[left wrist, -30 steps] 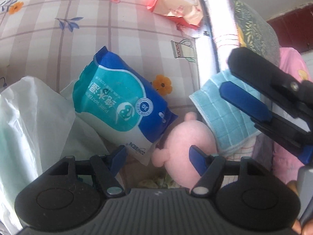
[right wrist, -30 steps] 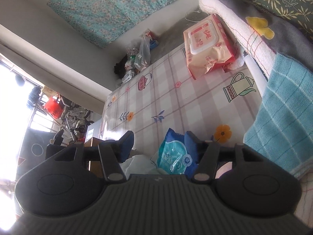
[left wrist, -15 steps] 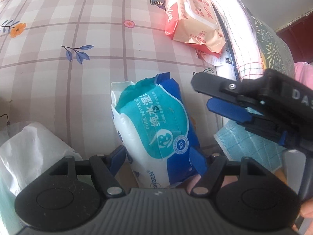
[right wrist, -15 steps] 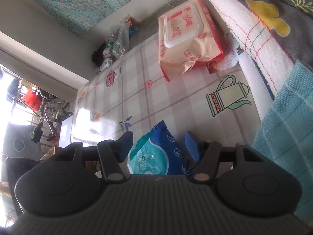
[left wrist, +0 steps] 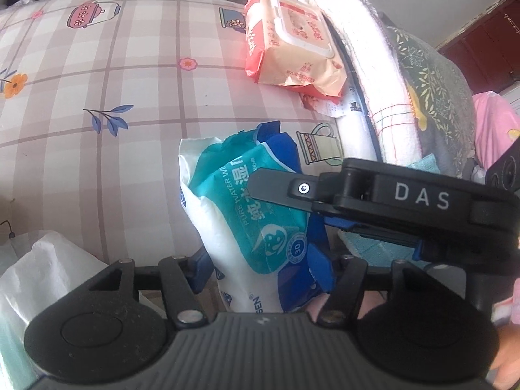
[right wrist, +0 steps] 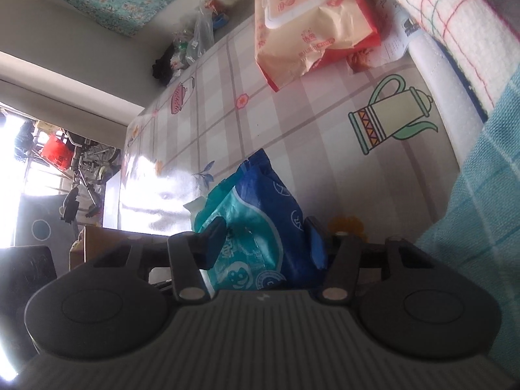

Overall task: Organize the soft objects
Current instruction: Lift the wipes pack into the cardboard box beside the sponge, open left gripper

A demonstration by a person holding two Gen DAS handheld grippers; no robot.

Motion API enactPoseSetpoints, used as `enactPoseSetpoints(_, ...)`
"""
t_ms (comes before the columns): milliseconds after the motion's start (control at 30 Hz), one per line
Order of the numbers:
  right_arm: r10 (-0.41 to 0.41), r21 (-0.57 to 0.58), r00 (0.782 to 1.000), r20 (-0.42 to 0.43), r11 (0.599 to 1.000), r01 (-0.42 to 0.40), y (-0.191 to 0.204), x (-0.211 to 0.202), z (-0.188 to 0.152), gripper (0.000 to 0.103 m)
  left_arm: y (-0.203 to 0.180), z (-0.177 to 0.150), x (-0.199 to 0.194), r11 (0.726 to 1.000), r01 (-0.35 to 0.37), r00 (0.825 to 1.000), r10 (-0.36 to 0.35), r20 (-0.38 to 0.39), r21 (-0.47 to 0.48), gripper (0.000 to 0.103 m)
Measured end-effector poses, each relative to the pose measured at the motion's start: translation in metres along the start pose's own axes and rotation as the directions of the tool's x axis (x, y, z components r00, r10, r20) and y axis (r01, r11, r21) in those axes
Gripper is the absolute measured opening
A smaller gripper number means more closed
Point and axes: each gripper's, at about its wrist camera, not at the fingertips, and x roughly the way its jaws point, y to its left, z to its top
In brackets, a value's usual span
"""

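Wipes pack (left wrist: 260, 224) btm hidden behind left gripper (left wrist: 263, 273) body.

Both wrist views look steeply down, sharing the wipes pack (left wrist: 260, 214)

The surface (left wrist: 130, 81) wears a checked cloth printed with pots and flowers. On it lie a blue wipes pack (left wrist: 260, 214), a red wipes pack (left wrist: 292, 52), and a white bag (left wrist: 42, 266).
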Motion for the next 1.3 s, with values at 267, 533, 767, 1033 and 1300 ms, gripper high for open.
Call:
enactPoseSetpoints(267,0.071,-0.076,0.972,0.226,0.996,-0.055,0.049,-0.087,-0.039,0.05,-0.022,-0.025,-0.082,0.995,0.044,0.985,-0.058,0.164,0.088,0.063)
enactPoseSetpoints(533,0.201,-0.091,0.914,0.352,0.979,-0.181,0.084,-0.138,-0.117,0.05,-0.021,-0.082,-0.159,0.989,0.004,0.952,-0.049,0.302,0.147,0.063)
enactPoseSetpoints(767,0.269,-0.165,0.906,0.326,0.96,-0.226,0.136,-0.159,-0.186,0.05,0.016,-0.142,-0.213,0.996,0.0,0.921,-0.034,0.389,0.087,0.063)
enactPoseSetpoints(1033,0.365,-0.269,0.913,0.181,0.912,-0.311,0.226,-0.132,-0.246,0.05,0.101,-0.206,-0.271,0.997,0.003,0.855,0.036,0.517,-0.073,0.063)
enactPoseSetpoints(1300,0.35,-0.307,0.937,-0.013,0.89,-0.337,0.298,-0.057,-0.282,0.05,0.188,-0.232,-0.285,0.971,-0.008,0.862,0.128,0.49,-0.239,0.063)
